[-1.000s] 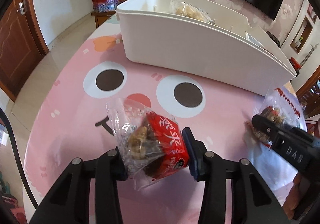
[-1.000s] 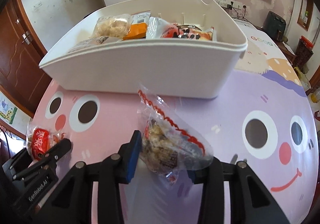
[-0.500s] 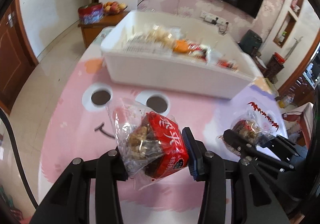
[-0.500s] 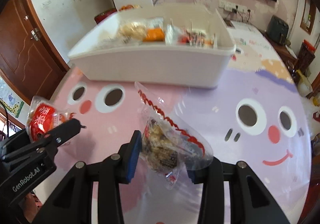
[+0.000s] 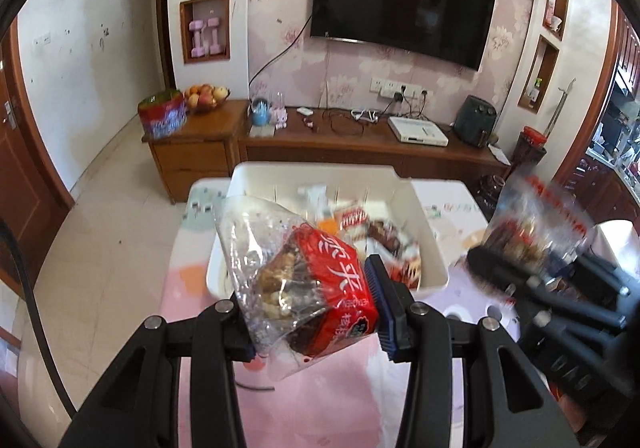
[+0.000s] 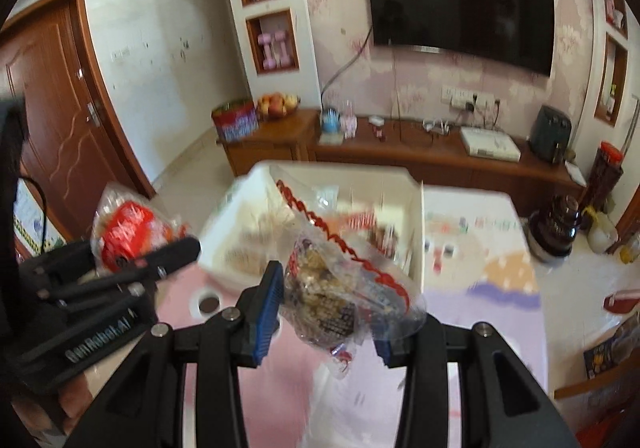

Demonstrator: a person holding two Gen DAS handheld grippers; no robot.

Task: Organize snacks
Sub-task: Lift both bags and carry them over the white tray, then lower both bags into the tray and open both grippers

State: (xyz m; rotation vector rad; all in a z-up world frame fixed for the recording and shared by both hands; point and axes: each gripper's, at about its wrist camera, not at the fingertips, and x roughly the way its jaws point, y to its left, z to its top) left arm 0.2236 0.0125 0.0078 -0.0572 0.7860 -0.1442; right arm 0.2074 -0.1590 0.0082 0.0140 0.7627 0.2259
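My left gripper [image 5: 314, 308] is shut on a red-labelled snack bag [image 5: 320, 296] and holds it in the air just short of the white bin [image 5: 430, 244]; it also shows in the right wrist view [image 6: 128, 236]. My right gripper [image 6: 328, 312] is shut on a clear snack bag with a red zigzag edge [image 6: 332, 284], also raised before the bin [image 6: 416, 216]; that bag shows blurred in the left wrist view [image 5: 536, 228]. The bin holds several snack packs [image 5: 360, 216].
The bin stands on a pink and purple cartoon-face table mat [image 6: 500, 308]. Behind are a wooden TV cabinet [image 5: 360, 144], a wall TV [image 5: 400, 20], a fruit bowl [image 5: 206, 96], a red tin [image 5: 162, 118] and a door [image 6: 60, 108] at the left.
Both grippers have risen and tilted up with their bags. The view now looks down into the bin from above and shows the room behind. Both bags stay gripped.
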